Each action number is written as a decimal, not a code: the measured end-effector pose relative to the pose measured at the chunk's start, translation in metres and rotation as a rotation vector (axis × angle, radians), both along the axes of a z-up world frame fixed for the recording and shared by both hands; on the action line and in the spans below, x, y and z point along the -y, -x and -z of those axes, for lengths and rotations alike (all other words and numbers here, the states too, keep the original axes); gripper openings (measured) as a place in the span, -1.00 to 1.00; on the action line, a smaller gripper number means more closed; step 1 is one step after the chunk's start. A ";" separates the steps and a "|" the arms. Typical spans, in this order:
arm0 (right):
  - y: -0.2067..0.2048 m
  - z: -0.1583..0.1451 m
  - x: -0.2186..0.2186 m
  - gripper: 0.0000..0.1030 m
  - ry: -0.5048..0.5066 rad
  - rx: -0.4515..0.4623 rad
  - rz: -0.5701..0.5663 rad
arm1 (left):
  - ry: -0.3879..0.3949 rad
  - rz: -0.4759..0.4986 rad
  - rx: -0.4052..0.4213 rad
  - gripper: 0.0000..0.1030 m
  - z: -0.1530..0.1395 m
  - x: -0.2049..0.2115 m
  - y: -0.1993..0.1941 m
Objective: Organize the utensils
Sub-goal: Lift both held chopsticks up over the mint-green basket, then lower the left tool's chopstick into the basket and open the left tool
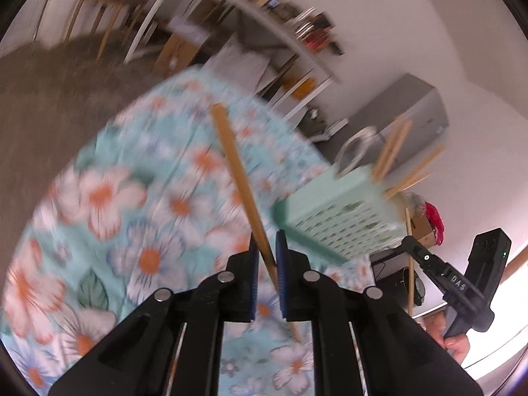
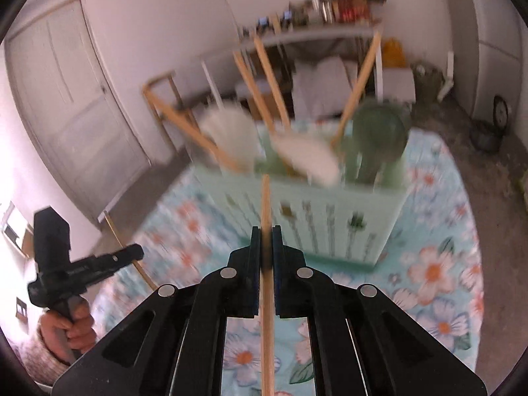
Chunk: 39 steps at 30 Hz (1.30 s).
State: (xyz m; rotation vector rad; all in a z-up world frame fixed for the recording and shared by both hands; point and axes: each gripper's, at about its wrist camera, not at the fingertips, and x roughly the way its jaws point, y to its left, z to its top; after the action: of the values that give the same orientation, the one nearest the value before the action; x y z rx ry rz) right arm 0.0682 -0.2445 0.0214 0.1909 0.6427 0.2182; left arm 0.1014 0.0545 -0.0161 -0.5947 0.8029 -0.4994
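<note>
My left gripper [image 1: 267, 241] is shut on a thin wooden stick [image 1: 237, 171] that slants up and left over the floral cloth. To its right stands a mint-green perforated utensil holder [image 1: 343, 211] with wooden handles poking out. In the right wrist view my right gripper [image 2: 265, 231] is shut on another wooden stick [image 2: 265, 198], which points straight at the holder [image 2: 313, 214]. That holder contains white spatulas, a green ladle and several wooden handles. Each view shows the other gripper at its edge: the right gripper [image 1: 407, 239] and the left gripper [image 2: 140, 250], each with its stick.
A table with a blue floral cloth [image 2: 429, 264] carries the holder. Behind it are a cluttered white shelf [image 2: 313, 33], a wooden chair frame [image 2: 165, 99] and a door [image 2: 66, 99]. A hand [image 2: 76, 326] grips the left tool. Both views are motion-blurred.
</note>
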 end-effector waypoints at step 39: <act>0.045 -0.010 0.084 -0.91 -0.319 0.163 0.056 | -0.209 0.083 0.641 -0.90 -0.176 0.134 -0.060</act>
State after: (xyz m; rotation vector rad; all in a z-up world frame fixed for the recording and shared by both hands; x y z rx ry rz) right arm 0.0229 -0.3288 0.0317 0.4918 0.4375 0.2789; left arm 0.1619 -0.0798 0.1603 -0.1817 0.2626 -0.6280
